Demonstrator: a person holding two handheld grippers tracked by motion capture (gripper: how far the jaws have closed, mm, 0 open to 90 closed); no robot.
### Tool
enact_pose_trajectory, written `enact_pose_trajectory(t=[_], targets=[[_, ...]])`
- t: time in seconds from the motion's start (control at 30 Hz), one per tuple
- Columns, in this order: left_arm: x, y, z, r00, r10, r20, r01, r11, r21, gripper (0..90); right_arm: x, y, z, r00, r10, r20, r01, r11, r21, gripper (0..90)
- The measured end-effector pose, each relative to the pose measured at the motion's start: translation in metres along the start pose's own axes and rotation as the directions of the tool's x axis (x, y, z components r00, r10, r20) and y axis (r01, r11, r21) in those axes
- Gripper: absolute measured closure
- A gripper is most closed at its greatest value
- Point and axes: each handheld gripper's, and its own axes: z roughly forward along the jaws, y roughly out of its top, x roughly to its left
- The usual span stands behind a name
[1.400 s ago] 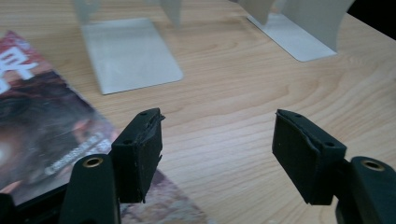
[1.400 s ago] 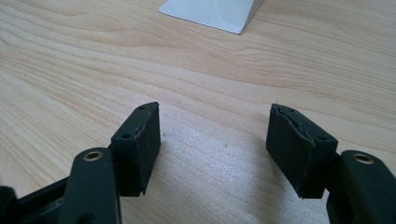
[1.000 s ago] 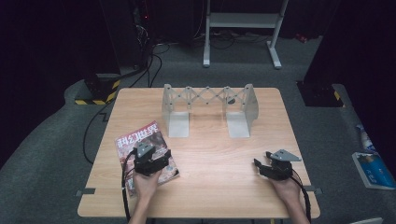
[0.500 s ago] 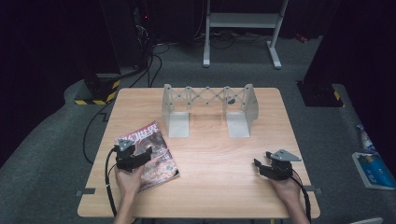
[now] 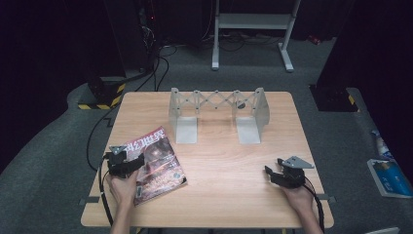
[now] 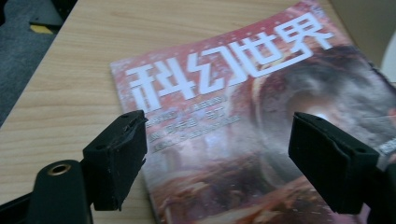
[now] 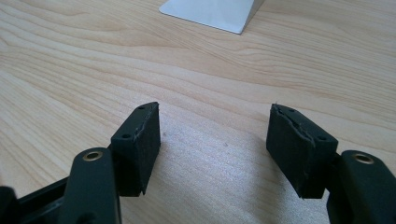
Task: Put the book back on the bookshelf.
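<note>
A magazine [image 5: 157, 165] with a reddish cover and large white characters lies flat near the table's front left corner. My left gripper [image 5: 132, 163] sits at its left edge, held by a hand. In the left gripper view the magazine [image 6: 243, 116] lies under my left gripper [image 6: 219, 140]. Its jaws have just been opening; they stand wide apart, with nothing between the pads. My right gripper [image 5: 272, 174] rests open at the front right, and in its own view the right gripper [image 7: 215, 135] has just bare wood between its pads.
A grey metal folding rack [image 5: 217, 105] with two upright plates stands at the back middle of the wooden table [image 5: 234, 195]; one foot of the rack [image 7: 210, 11] lies ahead of the right gripper. Cables and stands crowd the dark floor behind.
My left gripper has slid left across the magazine, from the cover's middle to its left edge. The magazine and the right gripper have stayed put.
</note>
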Motion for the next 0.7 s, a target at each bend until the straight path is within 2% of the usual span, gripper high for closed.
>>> enact_pose_trajectory(t=[0.17, 0.57, 0.67, 0.7], targets=[[0.009, -0.003, 0.004, 0.9995, -0.025, -0.017, 0.026, 0.9997, 0.007, 18.5, 0.0, 0.0, 0.0, 1.0, 0.0, 0.0, 0.0, 1.0, 0.0, 35.2], [0.01, -0.006, 0.013, 0.9996, -0.002, -0.028, 0.004, 0.9981, 0.062, 17.5, 0.0, 0.0, 0.0, 1.0, -0.001, 0.0, 0.001, 1.0, 0.0, 35.2], [0.011, -0.01, 0.013, 0.9996, -0.026, -0.012, 0.027, 0.9985, 0.047, 17.6, 0.0, 0.0, 0.0, 1.0, 0.001, 0.0, -0.001, 1.0, 0.0, 35.2], [0.011, -0.012, 0.013, 0.9997, -0.023, -0.01, 0.023, 0.999, 0.038, 17.6, 0.0, 0.0, 0.0, 1.0, -0.001, 0.0, 0.001, 1.0, -0.001, 35.2]])
